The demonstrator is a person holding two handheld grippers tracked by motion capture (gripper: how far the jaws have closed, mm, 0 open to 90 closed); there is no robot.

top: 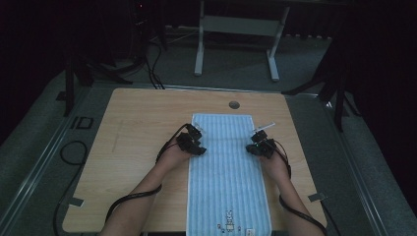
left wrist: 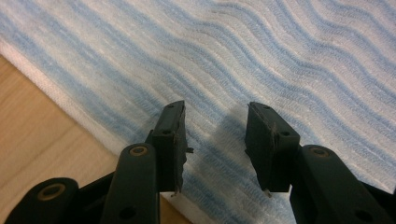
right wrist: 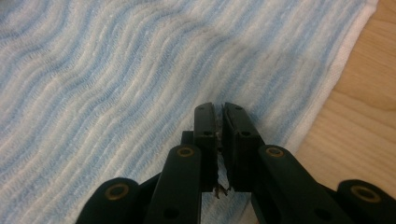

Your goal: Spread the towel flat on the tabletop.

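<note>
Both grippers are being held low over a blue-and-white striped towel (top: 228, 172) that is lying lengthwise on a wooden table (top: 137, 147). At the towel's left edge, the left gripper (top: 199, 132) is being kept parted; in the left gripper view its two black pads (left wrist: 173, 140) are being held apart above the weave, with nothing clamped between them, and a shadow is being cast on the cloth in the gap. The towel's pale hem (left wrist: 60, 100) and a strip of bare wood (left wrist: 37, 154) are being shown at the left of that view.

At the towel's right edge, the right gripper (top: 260, 133) is being held nearly closed. In the right gripper view its pads (right wrist: 208, 135) are being pressed almost together, with only a thin slit between them; no fold of cloth is being seen gripped there, though a few loose threads are clinging low between the pads. The towel's white border (right wrist: 336, 74) and the table (right wrist: 369, 102) are being shown at the right.

Towards the near end of the towel, a small printed figure (top: 229, 219) is being displayed. A round hole (top: 234, 104) is being seen in the tabletop beyond the towel's far end.
</note>
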